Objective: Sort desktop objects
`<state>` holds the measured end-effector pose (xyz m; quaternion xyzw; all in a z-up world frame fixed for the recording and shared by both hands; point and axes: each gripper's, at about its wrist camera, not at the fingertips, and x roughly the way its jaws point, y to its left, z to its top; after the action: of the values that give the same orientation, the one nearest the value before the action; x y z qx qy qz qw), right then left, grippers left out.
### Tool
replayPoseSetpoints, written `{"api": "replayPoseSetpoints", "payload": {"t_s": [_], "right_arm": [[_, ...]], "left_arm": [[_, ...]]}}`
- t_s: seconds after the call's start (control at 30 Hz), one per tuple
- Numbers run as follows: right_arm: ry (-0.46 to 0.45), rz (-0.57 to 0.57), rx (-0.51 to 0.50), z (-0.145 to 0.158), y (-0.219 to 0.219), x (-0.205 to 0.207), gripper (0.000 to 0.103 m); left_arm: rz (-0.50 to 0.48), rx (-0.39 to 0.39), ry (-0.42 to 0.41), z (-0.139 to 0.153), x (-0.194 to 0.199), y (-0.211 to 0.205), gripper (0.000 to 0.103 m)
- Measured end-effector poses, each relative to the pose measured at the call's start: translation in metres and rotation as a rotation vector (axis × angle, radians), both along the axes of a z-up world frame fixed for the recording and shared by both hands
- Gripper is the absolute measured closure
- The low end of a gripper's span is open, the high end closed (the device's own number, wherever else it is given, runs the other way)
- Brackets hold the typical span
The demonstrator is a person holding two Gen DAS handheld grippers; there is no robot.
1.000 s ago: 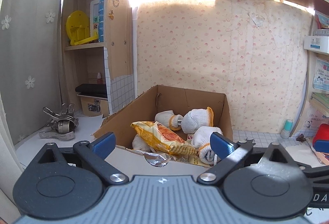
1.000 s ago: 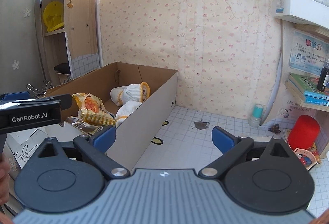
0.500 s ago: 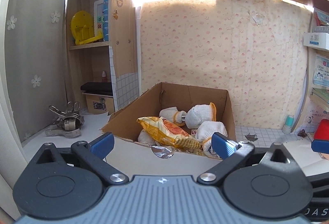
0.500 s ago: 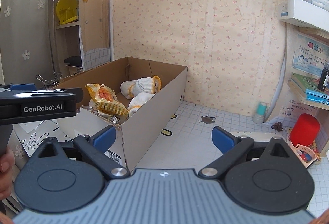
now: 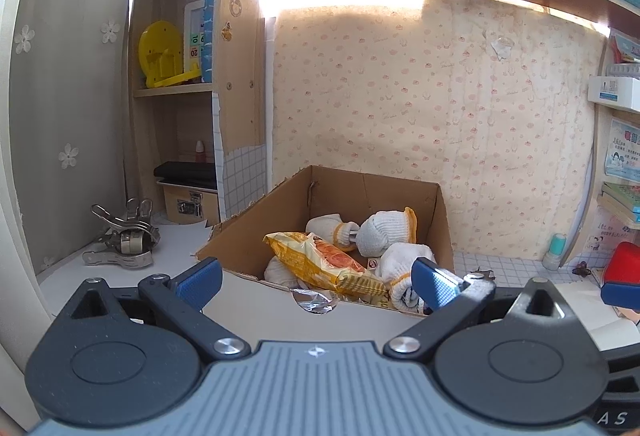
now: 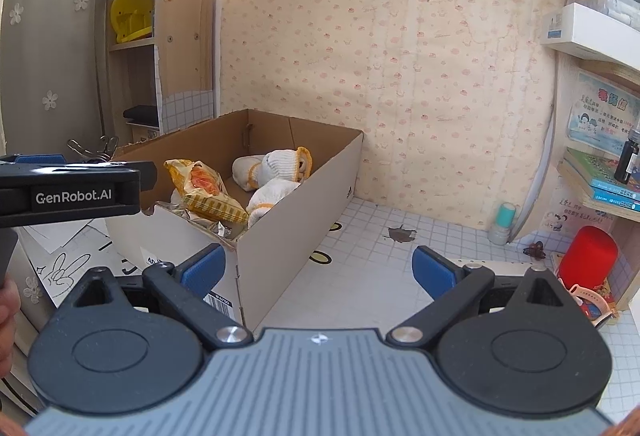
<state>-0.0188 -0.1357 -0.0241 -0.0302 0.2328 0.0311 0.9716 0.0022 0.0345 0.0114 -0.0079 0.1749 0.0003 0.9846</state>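
Observation:
An open cardboard box (image 5: 240, 248) (image 6: 280, 240) stands on the desk. Inside lie a yellow-orange snack bag (image 5: 324, 264) (image 6: 204, 187) and several rolled white gloves with yellow cuffs (image 5: 384, 232) (image 6: 280, 165). My left gripper (image 5: 316, 282) is open and empty, just in front of the box's near wall. My right gripper (image 6: 318, 270) is open and empty, to the right of the box over the tiled desk. The left gripper's body shows at the left edge of the right wrist view (image 6: 72, 191).
Metal clips (image 5: 124, 240) lie at the left near a shelf unit with a yellow object (image 5: 164, 51). A red cylinder (image 6: 586, 254), a small teal-capped bottle (image 6: 504, 224), books (image 6: 608, 179) and small dark scraps (image 6: 402, 234) are at the right.
Both grippers have drawn back and risen from the box, so it looks smaller and farther. Both stay open and empty.

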Motion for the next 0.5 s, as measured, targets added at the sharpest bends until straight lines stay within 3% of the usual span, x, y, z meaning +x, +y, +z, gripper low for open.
{"api": "replayPoseSetpoints", "payload": {"t_s": [0.5], "right_arm": [[-0.002, -0.006, 0.001, -0.0019, -0.0014, -0.0008, 0.006]], "left_arm": [[-0.009, 0.014, -0.005, -0.0002, -0.0008, -0.0005, 0.0]]}}
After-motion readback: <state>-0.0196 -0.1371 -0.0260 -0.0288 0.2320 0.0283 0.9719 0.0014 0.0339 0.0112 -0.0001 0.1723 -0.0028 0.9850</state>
